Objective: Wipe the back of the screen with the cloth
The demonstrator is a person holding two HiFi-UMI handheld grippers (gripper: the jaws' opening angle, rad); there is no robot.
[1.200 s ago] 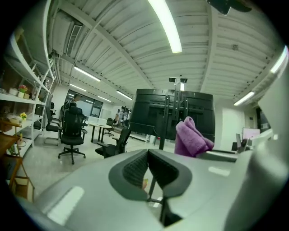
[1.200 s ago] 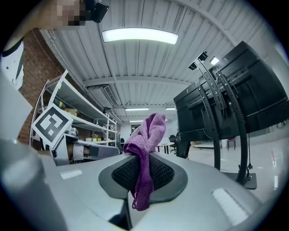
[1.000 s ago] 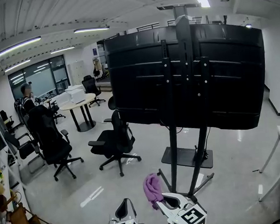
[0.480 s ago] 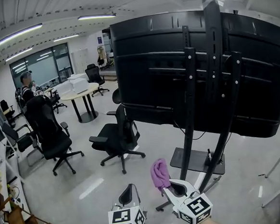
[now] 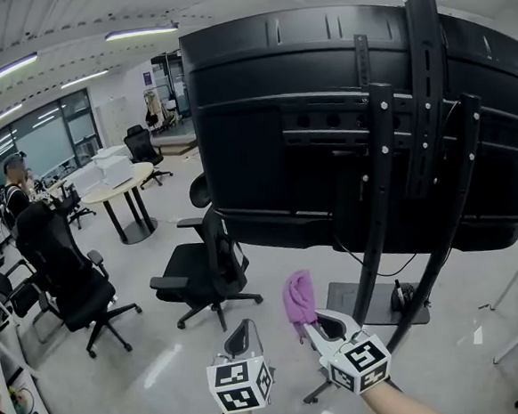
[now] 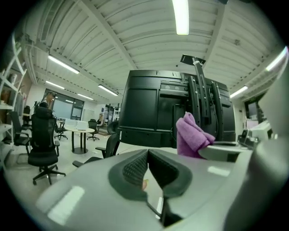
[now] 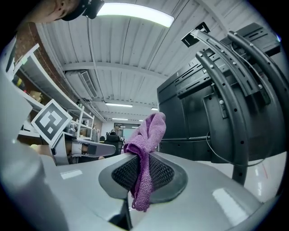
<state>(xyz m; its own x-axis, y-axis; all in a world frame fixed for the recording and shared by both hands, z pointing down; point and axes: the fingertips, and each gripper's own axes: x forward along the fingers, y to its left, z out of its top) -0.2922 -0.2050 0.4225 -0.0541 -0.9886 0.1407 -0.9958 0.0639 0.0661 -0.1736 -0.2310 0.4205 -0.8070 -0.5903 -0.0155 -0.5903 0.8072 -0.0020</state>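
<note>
— Two grippers, but what do they hold?
— The right gripper (image 5: 314,320) has its jaws clamped on the purple cloth (image 5: 297,299). The left gripper (image 5: 243,334), jaws pressed together, holds nothing.
— And the cloth?
— It is held up below the back of the screen (image 5: 324,125), clear of it.

Brightly lit from ceiling tube lights (image 5: 141,31); pale glare streaks on floor (image 5: 162,365); heavy fisheye bending, dark corners in gripper views.

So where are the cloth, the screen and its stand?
cloth (image 5: 297,299): head view, middle of the bunched purple fabric.
screen (image 5: 271,129): head view, left half of its back.
stand (image 5: 377,210): head view, nearer upright bar.
</note>
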